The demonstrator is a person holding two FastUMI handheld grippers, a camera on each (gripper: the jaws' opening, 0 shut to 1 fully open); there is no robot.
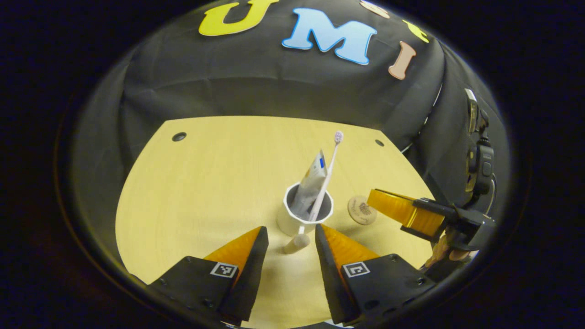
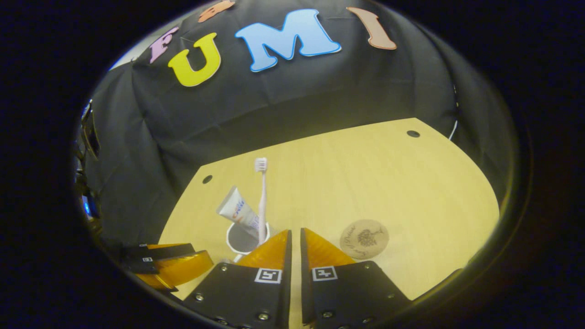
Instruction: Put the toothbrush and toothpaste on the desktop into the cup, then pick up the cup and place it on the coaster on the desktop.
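Observation:
A white cup (image 1: pixel 289 221) stands on the wooden desktop (image 1: pixel 205 183), and its wooden handle (image 1: pixel 296 243) points toward me. A toothpaste tube (image 1: pixel 312 183) and a white toothbrush (image 1: pixel 327 176) stand inside it, leaning right. My left gripper (image 1: pixel 291 230) is open, with the handle in the gap between its fingers and neither finger pressing on it. A round wooden coaster (image 1: pixel 362 210) lies just right of the cup. In the right gripper view my right gripper (image 2: pixel 295 233) is shut with nothing in it, between the cup (image 2: pixel 237 240) and the coaster (image 2: pixel 364 239).
My right gripper (image 1: pixel 404 211) hovers just right of the coaster in the left gripper view. The left gripper (image 2: pixel 176 267) shows low at the left of the right gripper view. Small dark holes (image 1: pixel 179 136) mark the desktop's far corners. Black cloth walls stand behind.

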